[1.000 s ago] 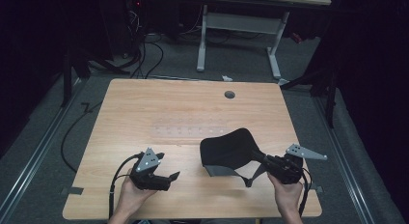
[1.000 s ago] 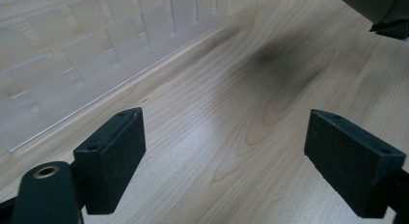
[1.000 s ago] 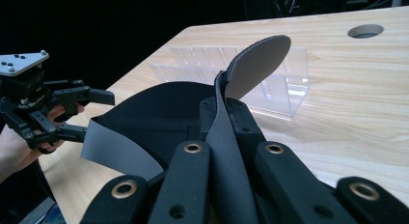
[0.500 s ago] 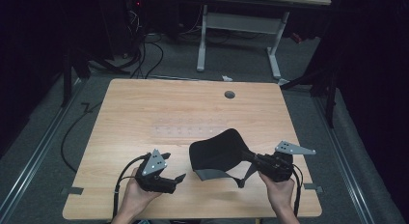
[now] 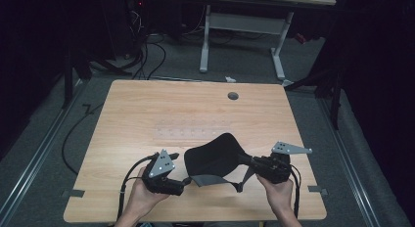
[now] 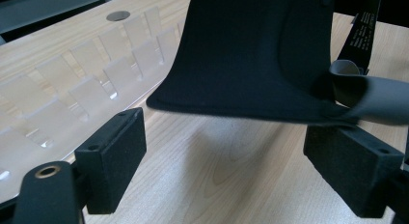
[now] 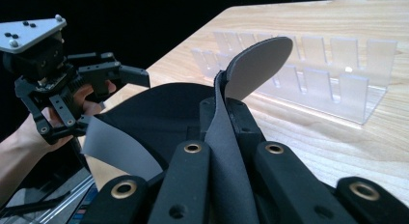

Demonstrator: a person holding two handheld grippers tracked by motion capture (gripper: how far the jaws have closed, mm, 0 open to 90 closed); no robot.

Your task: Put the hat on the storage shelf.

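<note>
At lower centre of the high view, my right gripper (image 5: 246,160) is clamped on the grey edge of a black pad (image 5: 215,156), holding it just above the counter (image 5: 147,109). My left gripper (image 5: 186,180), at lower left, has its jaws spread wide beneath the pad's near edge, gripping nothing. A clear slotted rack (image 5: 191,131) lies mid-counter, just beyond the pad.

Both tools are chunky matte black. The left tool (image 5: 187,180) and the right tool (image 5: 243,160) each carry a grey triangular plate with dark dots, brass-ringed screw holes, and black cables. Forearms bare, no sleeves.
</note>
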